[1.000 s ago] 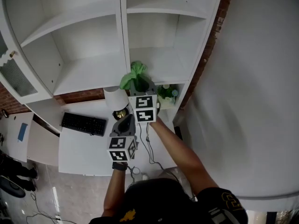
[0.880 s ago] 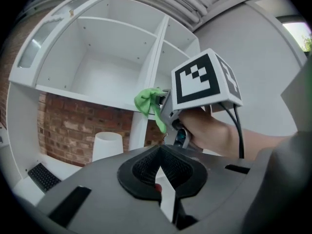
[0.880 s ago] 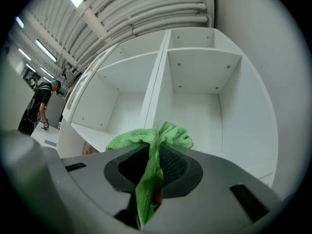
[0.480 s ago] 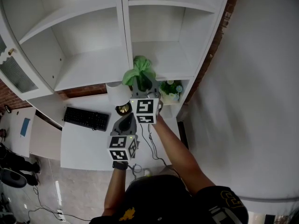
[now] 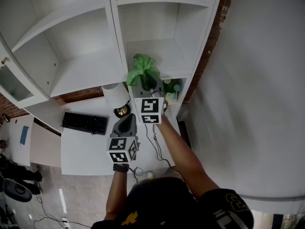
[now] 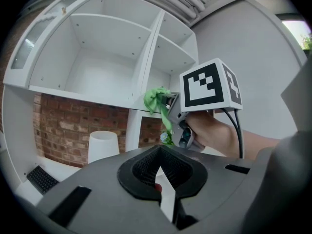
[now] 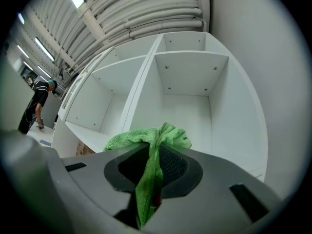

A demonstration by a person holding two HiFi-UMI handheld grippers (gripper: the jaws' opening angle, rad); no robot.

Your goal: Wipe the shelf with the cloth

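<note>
A green cloth (image 5: 141, 67) is bunched at the tip of my right gripper (image 5: 147, 82), whose jaws are shut on it. It hangs just in front of the lower right shelf board (image 5: 164, 55) of the white shelf unit (image 5: 113, 18). In the right gripper view the cloth (image 7: 155, 143) spills over the jaws, and the right compartment (image 7: 187, 106) lies ahead. My left gripper (image 5: 127, 126) is lower, over the desk, shut with nothing in it. From the left gripper view, the cloth (image 6: 160, 101) and the right gripper's marker cube (image 6: 210, 84) are visible.
A white lamp shade (image 5: 115, 95), a black keyboard (image 5: 85, 123) and a small plant (image 5: 171, 88) sit on the white desk (image 5: 90, 151) under the shelves. A brick wall (image 6: 73, 130) backs the desk. A person (image 7: 34, 106) stands far off at the left.
The right gripper with the cloth has risen a little toward the lower right shelf. The head view has shifted slightly. The left gripper stays low.
</note>
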